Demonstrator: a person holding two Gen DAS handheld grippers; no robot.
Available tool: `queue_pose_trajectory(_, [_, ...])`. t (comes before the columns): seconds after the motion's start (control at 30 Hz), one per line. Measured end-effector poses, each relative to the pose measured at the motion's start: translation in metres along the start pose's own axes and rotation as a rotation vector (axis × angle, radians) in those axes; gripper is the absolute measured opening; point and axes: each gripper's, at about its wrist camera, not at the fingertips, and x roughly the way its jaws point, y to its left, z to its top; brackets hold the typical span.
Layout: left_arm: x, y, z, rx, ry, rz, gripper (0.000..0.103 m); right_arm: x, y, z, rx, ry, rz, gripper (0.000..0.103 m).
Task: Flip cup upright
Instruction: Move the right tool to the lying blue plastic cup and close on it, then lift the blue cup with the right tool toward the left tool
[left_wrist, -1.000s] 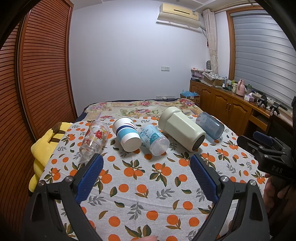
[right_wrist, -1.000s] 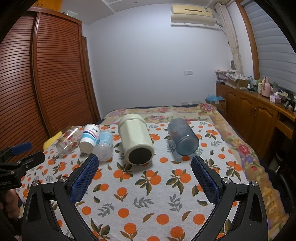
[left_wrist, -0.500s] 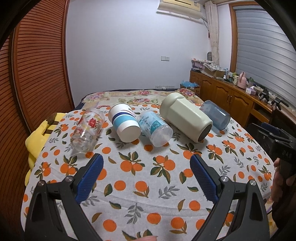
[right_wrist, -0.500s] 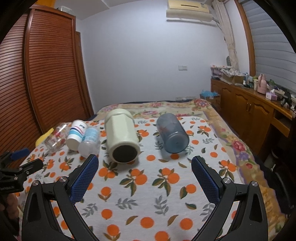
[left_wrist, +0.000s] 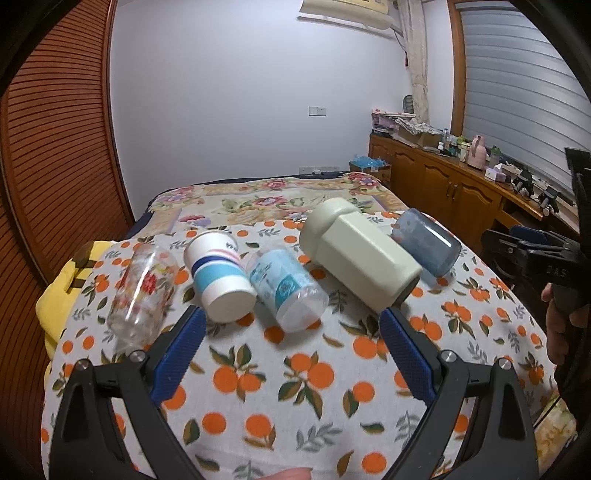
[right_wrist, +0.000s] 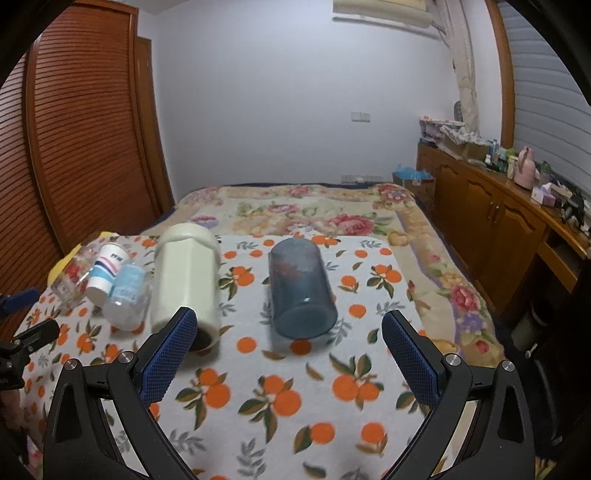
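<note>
Several cups lie on their sides in a row on an orange-print cloth (left_wrist: 295, 380): a clear glass with red flowers (left_wrist: 142, 295), a white paper cup with blue bands (left_wrist: 219, 278), a clear cup with blue print (left_wrist: 286, 290), a large cream cup (left_wrist: 358, 253) and a dark blue-grey cup (left_wrist: 426, 245). My left gripper (left_wrist: 290, 338) is open and empty, just in front of the paper cup and the blue-print cup. My right gripper (right_wrist: 288, 341) is open and empty, just in front of the blue-grey cup (right_wrist: 299, 290), with the cream cup (right_wrist: 184, 280) by its left finger.
The cloth covers the near part of a bed with a floral blanket (right_wrist: 306, 210) behind. A yellow object (left_wrist: 61, 291) lies at the cloth's left edge. Slatted wooden doors (right_wrist: 85, 147) stand left. A wooden sideboard (right_wrist: 491, 210) with clutter runs along the right.
Both grippers have moved forward toward the row of cups, which now look larger and nearer. Jaws stay open. The cups have not moved.
</note>
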Motion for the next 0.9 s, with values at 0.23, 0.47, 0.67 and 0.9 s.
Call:
queue_pose_trajectory(0.23, [0.021,-0.003,0.019,0.01,0.03,-0.03,0.095,0.047,-0.011,0.023,-0.046,0.092,0.011,0.1])
queue_pose_trajectory(0.47, [0.035,-0.002,0.027,0.013,0.055,-0.037,0.095,0.101,-0.017,0.031,-0.066,0.228,0.052,0.096])
queue_pose_trajectory(0.67, [0.042,0.0,0.029,0.017,0.069,-0.042,0.095,0.139,-0.016,0.031,-0.07,0.359,0.094,0.09])
queue_pose_trajectory(0.9, [0.046,0.008,0.025,0.005,0.08,-0.054,0.095,0.16,-0.018,0.023,-0.05,0.452,0.114,0.074])
